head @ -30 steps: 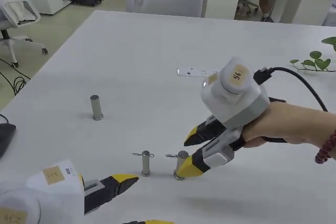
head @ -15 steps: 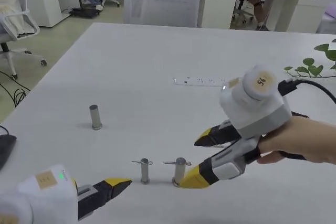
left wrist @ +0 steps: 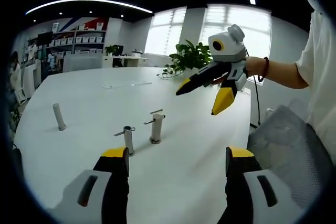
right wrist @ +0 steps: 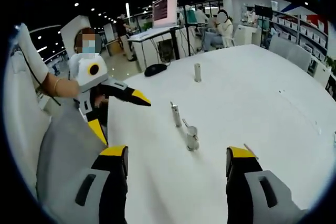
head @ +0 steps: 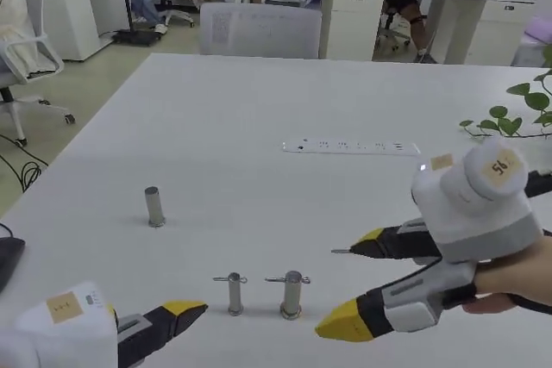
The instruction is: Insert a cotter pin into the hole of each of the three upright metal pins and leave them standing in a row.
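Note:
Three upright metal pins stand on the white table (head: 259, 127). The far-left pin (head: 154, 207) (left wrist: 59, 117) (right wrist: 197, 72) is bare. The middle pin (head: 235, 292) (left wrist: 127, 139) (right wrist: 176, 114) and the right pin (head: 292, 293) (left wrist: 156, 128) (right wrist: 191, 137) each carry a cotter pin through the top. My right gripper (head: 335, 290) (left wrist: 197, 102) (right wrist: 177, 153) hovers open just right of the right pin, apart from it. A thin grey sliver shows at its upper jaw's tip; I cannot tell what it is. My left gripper (head: 194, 309) (left wrist: 177, 156) (right wrist: 124, 120) is open at the near left.
A white power strip (head: 349, 146) lies across the table's far middle. Plant leaves (head: 509, 114) reach in at the right edge. A grey chair (head: 259, 30) stands behind the far edge. A dark object (head: 4, 258) sits at the table's left edge.
My right gripper has drawn back to the right, off the right pin that its lower jaw was touching. The left gripper has slid a little down and left. The head camera has tilted up.

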The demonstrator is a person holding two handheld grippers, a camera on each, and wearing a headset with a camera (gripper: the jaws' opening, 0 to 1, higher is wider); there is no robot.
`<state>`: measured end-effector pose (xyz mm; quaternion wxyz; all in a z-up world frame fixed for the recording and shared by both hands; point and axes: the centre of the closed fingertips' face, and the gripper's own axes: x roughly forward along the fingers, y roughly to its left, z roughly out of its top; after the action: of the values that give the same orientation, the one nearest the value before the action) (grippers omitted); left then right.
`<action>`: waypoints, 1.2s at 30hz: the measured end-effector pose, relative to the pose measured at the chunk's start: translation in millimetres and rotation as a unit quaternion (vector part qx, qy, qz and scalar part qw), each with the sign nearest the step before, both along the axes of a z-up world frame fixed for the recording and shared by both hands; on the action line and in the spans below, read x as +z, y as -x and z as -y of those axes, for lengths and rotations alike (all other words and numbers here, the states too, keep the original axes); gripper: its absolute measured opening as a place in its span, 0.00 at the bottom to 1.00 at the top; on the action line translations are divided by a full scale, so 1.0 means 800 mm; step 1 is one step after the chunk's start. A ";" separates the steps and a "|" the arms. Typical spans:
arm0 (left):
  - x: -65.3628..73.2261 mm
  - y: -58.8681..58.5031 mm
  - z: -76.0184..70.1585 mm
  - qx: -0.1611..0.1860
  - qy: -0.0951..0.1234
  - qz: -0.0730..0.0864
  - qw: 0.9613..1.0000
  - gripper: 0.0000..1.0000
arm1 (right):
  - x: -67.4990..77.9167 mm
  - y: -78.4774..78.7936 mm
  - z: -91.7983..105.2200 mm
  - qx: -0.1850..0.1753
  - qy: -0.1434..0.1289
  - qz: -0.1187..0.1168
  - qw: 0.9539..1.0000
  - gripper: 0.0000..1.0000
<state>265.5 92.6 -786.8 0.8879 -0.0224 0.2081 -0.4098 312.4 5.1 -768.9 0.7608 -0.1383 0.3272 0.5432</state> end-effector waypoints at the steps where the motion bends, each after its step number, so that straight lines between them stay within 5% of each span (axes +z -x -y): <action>1: 0.000 0.000 0.000 0.000 0.000 0.000 1.000 0.76 | 0.002 0.001 0.003 -0.006 -0.006 0.000 1.000 0.78; 15: 0.004 0.004 -0.009 0.014 -0.008 -0.008 1.000 0.79 | 0.002 0.025 0.030 -0.057 -0.048 0.012 0.997 0.95; 36: 0.012 0.001 -0.030 0.038 -0.018 -0.007 0.999 0.81 | -0.003 0.048 0.059 -0.093 -0.063 0.015 0.993 1.00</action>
<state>265.1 116.5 -776.9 0.9015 -0.0166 0.2206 -0.3720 273.8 -42.3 -771.2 0.8203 -0.0671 0.2920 0.4871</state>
